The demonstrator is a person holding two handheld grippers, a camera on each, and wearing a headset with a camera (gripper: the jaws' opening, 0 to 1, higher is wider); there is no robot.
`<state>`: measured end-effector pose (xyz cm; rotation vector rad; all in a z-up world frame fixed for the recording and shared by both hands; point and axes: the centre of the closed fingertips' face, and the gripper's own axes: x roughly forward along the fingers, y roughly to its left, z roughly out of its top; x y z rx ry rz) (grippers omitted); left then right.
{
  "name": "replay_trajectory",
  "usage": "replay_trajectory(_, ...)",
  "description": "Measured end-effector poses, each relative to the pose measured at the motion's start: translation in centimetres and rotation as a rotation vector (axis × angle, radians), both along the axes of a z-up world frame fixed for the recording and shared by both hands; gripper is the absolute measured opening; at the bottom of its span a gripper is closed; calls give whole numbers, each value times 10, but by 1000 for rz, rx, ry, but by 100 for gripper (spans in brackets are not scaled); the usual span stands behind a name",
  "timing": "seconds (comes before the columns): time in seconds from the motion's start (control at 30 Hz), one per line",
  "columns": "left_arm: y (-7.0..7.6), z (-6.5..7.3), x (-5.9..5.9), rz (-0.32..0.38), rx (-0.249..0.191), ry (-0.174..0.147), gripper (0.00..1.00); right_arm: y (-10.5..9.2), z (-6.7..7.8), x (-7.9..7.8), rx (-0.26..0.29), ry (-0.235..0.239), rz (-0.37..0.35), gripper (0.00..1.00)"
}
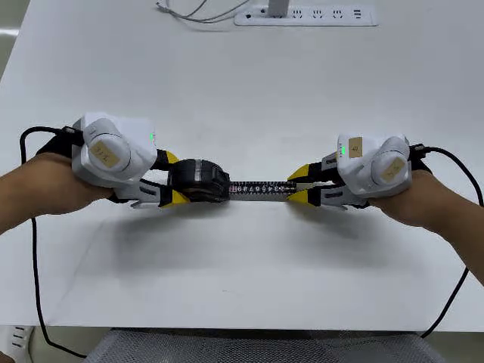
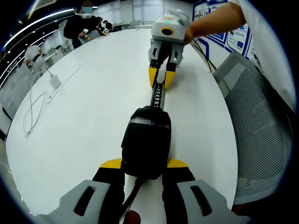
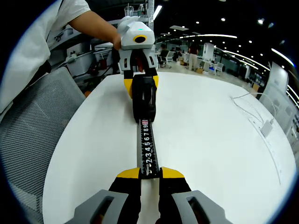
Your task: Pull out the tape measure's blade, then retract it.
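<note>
Both clamped: left gripper [image 1: 175,178] on tape measure [image 1: 199,180], right gripper [image 1: 297,184] on blade [image 3: 147,144] numbered 2–9.

Left hand-held gripper [image 1: 175,179], right hand-held gripper [image 1: 299,184] face each other; both jaws clamped; forearms low.

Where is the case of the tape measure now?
In the head view the case sits left of centre on the table, clamped in the left gripper; its blade runs to the right gripper.
</note>
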<state>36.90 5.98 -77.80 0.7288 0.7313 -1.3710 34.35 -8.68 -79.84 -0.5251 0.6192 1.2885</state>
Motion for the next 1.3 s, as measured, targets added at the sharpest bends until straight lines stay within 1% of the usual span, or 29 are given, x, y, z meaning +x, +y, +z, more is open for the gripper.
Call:
replay_trajectory(0.17, 0, 0, 0, -4, 2, -3, 26, -4, 0, -3, -5, 5, -3, 10)
replay_trajectory(0.4, 0, 0, 0, 1, 1, -2, 26, -11, 1, -3, -16, 3, -11, 10)
replay_trajectory(1.1, 0, 0, 0, 6, 3, -2, 25, -42, 0, -5, -60, 1, -24, 10)
replay_trajectory(1.3, 0, 0, 1, 11, 1, -3, 25, -50, 1, -4, -58, 6, -42, 9)
